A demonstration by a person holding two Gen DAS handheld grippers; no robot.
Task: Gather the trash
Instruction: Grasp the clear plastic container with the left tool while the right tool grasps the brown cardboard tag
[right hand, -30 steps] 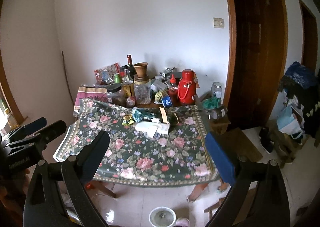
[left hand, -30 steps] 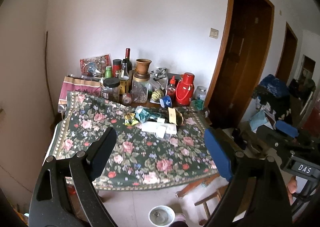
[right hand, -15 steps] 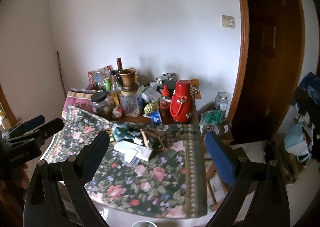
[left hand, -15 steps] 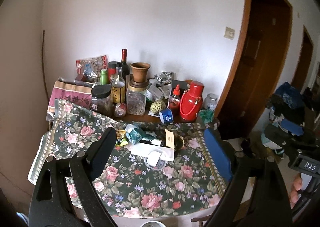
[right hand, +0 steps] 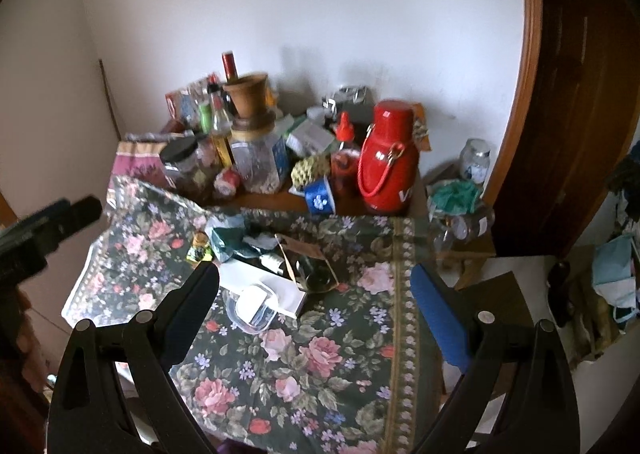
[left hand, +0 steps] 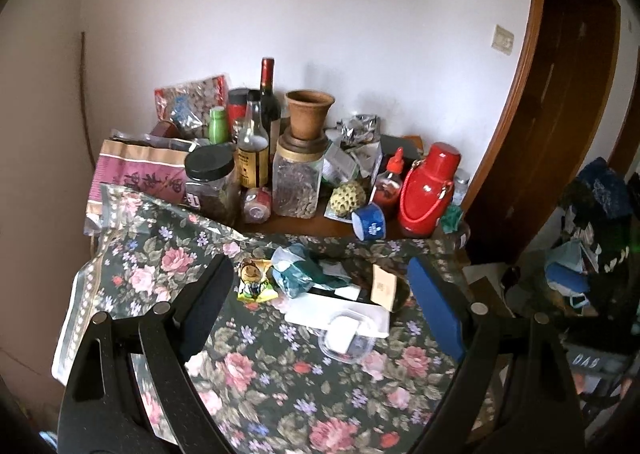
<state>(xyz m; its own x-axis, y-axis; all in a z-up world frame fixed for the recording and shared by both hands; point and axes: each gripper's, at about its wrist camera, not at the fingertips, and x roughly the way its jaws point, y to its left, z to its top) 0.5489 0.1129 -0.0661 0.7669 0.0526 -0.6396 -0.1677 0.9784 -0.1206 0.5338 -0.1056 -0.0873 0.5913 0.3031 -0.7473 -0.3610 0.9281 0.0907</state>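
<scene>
We have closed in on the surface (left hand: 280, 374); trash pile (left hand: 320, 286) now at 12 o'clock, both jaws wide open, empty; grasping comes next

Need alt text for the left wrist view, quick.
Open, empty left gripper above a floral tablecloth strewn with trash: a teal wrapper, white paper, a clear plastic tub. Bottles, jars and a red flask line the wall.
</scene>
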